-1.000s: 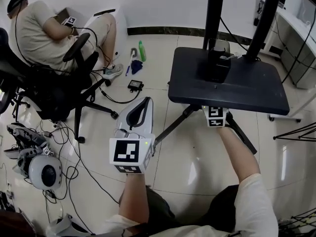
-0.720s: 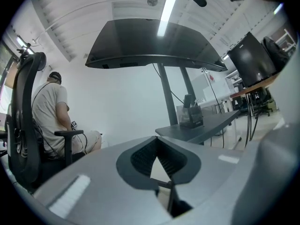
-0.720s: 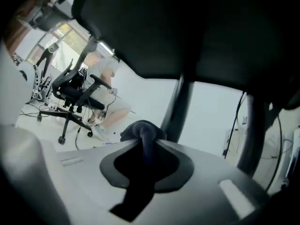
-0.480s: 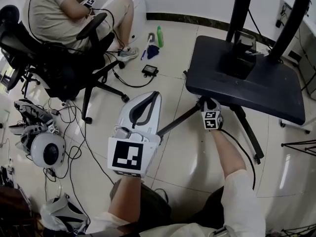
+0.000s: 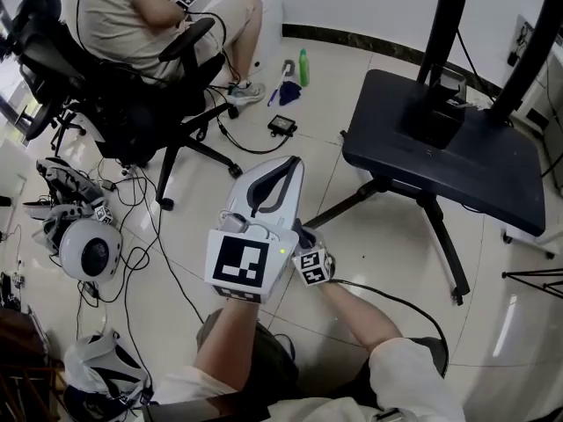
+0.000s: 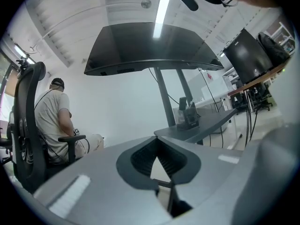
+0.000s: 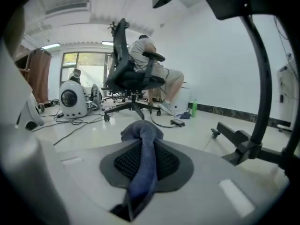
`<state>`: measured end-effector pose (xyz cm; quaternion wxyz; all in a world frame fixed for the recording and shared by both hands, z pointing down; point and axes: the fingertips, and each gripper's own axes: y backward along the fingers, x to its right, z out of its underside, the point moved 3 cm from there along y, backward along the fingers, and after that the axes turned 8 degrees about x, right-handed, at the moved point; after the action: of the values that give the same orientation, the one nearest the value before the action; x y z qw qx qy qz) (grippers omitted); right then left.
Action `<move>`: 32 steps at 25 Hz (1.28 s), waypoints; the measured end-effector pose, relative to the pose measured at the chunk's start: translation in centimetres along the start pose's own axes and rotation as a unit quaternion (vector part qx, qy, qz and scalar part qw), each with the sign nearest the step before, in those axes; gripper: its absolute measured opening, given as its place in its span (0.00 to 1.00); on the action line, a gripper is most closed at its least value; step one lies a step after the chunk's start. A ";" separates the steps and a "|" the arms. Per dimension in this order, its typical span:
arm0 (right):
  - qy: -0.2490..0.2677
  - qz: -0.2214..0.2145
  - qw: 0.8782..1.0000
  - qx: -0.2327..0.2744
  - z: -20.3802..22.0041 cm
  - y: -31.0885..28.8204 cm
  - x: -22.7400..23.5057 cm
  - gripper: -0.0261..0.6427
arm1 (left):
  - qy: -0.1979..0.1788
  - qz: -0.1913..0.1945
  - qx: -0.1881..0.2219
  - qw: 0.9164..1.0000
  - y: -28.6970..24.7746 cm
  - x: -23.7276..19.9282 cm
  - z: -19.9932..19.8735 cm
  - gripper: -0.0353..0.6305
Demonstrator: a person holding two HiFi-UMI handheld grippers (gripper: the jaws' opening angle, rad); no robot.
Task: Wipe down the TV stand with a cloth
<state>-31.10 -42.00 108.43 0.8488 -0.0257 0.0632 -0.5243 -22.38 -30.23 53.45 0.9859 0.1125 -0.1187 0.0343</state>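
The TV stand's black base plate [image 5: 457, 161] lies at the upper right of the head view, with two black posts rising from it. My right gripper [image 5: 303, 236] is well short of it, low beside the left gripper and partly hidden behind it. In the right gripper view the right gripper [image 7: 143, 146] is shut on a blue cloth [image 7: 140, 131] that bunches out past its tips. A stand leg [image 7: 243, 146] lies ahead at the right. My left gripper [image 5: 286, 165] is held over the floor; its jaws meet at the tips with nothing between them [image 6: 158, 144]. The base plate [image 6: 206, 123] sits beyond.
A person sits in a black office chair [image 5: 114, 86] at the upper left. Cables and white round devices [image 5: 84, 253] lie on the tiled floor at the left. A green bottle [image 5: 303, 67] and a small dark box [image 5: 281, 126] lie near the wall. A black box [image 5: 431, 117] stands on the base plate.
My right gripper has drawn back from the front edge of the stand's base to beside the left gripper. The head view has swung, so the stand now sits farther right.
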 end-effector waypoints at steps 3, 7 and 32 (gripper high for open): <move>-0.005 0.010 0.999 0.038 -6.1 2.6 -3.1 0.12 | -0.017 -0.003 0.035 0.999 0.4 -0.5 -1.5 0.15; 0.024 0.038 0.991 0.122 -20.7 9.9 -0.7 0.12 | -0.007 -0.031 0.043 0.999 1.3 -1.2 -2.3 0.15; 0.047 0.328 0.937 0.114 -39.0 45.1 19.8 0.12 | 0.064 0.164 0.043 0.983 -4.6 15.9 -5.4 0.15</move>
<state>12.42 -38.52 63.24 0.9670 0.1179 0.0480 -0.2207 -5.26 -32.84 51.20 0.9668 0.1313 -0.0703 0.2077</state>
